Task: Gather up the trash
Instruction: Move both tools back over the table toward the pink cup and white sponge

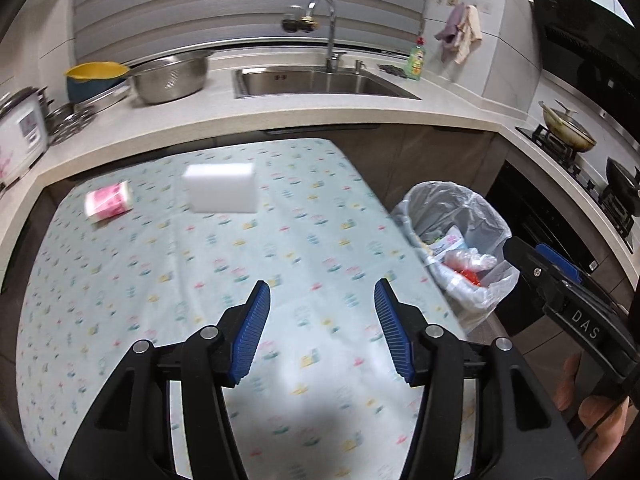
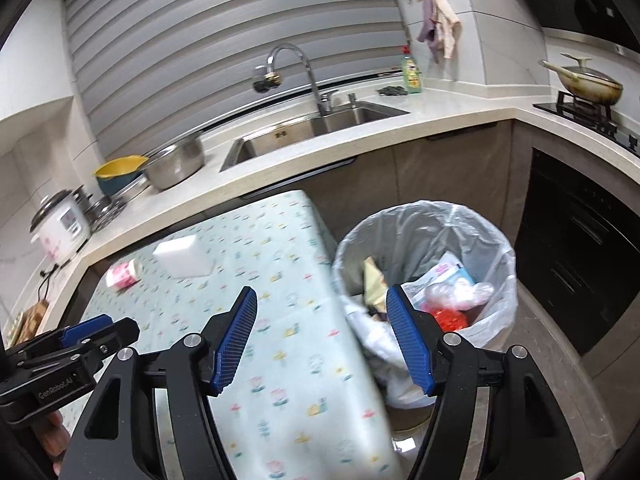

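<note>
A small table with a pale flowered cloth (image 1: 248,264) (image 2: 280,320) carries a white block (image 1: 221,193) (image 2: 183,257) and a pink-and-white wrapped pack (image 1: 109,201) (image 2: 124,274) near its far end. My left gripper (image 1: 322,294) hangs open over the cloth's near half, nothing between its blue pads. My right gripper (image 2: 320,300) is open too, empty, straddling the table's right edge and the bin. The bin (image 1: 456,240) (image 2: 432,264) stands on the floor right of the table, lined with a clear bag and holding wrappers and red scraps.
Behind the table runs a counter with a steel sink (image 1: 320,82) (image 2: 304,132), a steel bowl (image 1: 170,76), a yellow bowl (image 1: 94,76) and a rice cooker (image 2: 60,226). A stove with a pan (image 2: 588,84) stands at right. Dark cabinet fronts (image 2: 580,248) stand right of the bin.
</note>
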The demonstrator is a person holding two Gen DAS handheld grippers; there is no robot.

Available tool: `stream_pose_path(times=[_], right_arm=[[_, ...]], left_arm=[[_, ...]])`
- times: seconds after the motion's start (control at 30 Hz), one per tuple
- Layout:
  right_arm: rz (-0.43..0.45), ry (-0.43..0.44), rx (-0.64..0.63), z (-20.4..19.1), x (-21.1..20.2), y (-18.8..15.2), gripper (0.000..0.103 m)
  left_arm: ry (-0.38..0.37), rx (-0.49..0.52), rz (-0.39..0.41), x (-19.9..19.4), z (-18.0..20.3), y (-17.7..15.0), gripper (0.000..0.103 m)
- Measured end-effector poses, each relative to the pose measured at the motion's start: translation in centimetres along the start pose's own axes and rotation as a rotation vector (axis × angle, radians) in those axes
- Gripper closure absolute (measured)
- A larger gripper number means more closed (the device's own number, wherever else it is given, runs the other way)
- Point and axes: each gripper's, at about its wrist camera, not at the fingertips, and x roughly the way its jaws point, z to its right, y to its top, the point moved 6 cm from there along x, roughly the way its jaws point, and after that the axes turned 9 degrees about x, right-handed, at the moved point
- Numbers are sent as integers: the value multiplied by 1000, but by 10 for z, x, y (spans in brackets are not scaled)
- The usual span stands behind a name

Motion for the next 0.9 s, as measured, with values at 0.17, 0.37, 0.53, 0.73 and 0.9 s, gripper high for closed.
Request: stream_pose_path(times=[0.17, 0.37, 0.53, 0.73, 0.9], right_arm=[[-16, 29, -25, -36, -6, -19, 38], [-30, 58, -83, -80, -6, -32, 38], [-47, 78, -116, -107, 2, -37, 38], [-85, 93, -160, -137, 25, -44, 37], [-125, 109, -183, -160, 55, -45, 35]], left_arm=[[37, -43, 2, -20, -39, -21, 51], [61, -99, 12, -38, -74, -37, 51], [77, -132, 16, -41, -96, -42, 45], [118, -185, 14, -35, -132, -44, 36], [190, -248, 13, -27, -180, -45, 28]])
